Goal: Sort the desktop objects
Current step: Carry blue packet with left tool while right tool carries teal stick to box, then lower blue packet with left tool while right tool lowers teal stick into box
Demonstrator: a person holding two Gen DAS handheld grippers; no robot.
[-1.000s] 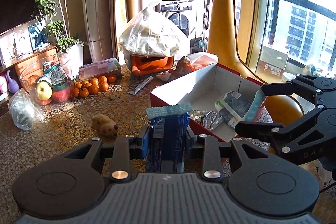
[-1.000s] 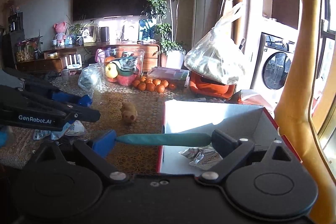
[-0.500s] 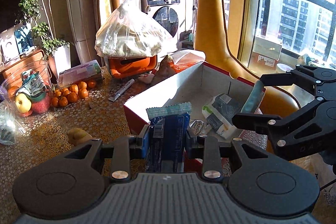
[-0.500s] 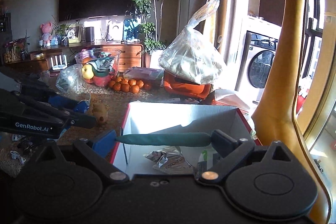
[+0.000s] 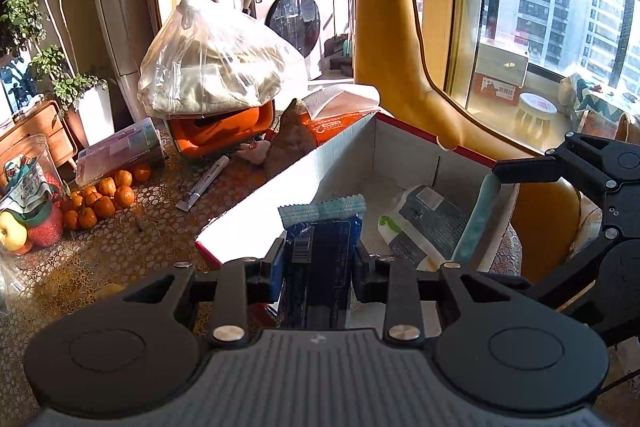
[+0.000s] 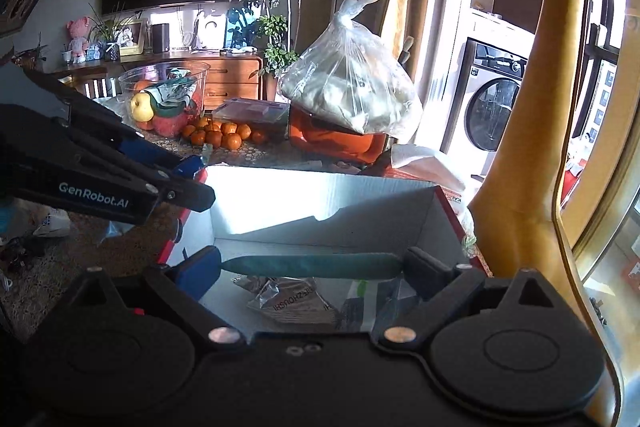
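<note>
My left gripper (image 5: 319, 261) is shut on a dark blue snack packet (image 5: 320, 243) with a teal crimped end, held over the near left wall of an open red-and-white cardboard box (image 5: 348, 143). My right gripper (image 6: 310, 265) is shut on a teal flat packet (image 6: 310, 266), clamped lengthwise above the inside of the same box (image 6: 320, 195). Seen from the left wrist, the teal packet (image 5: 478, 219) hangs over the box's right side. A white-and-grey pouch (image 5: 424, 223) and a silver wrapper (image 6: 288, 301) lie inside the box.
An orange container under a full clear plastic bag (image 5: 212, 67), a pen-like tube (image 5: 204, 183), several mandarins (image 5: 100, 199), a fruit bowl (image 6: 164, 99) and a lidded plastic case (image 5: 120, 151) stand on the patterned table. A tall yellow giraffe figure (image 6: 532, 147) rises right of the box.
Both grippers have moved toward and over the box, each still holding its packet. The small brown toy on the table has slipped out of the left view.
</note>
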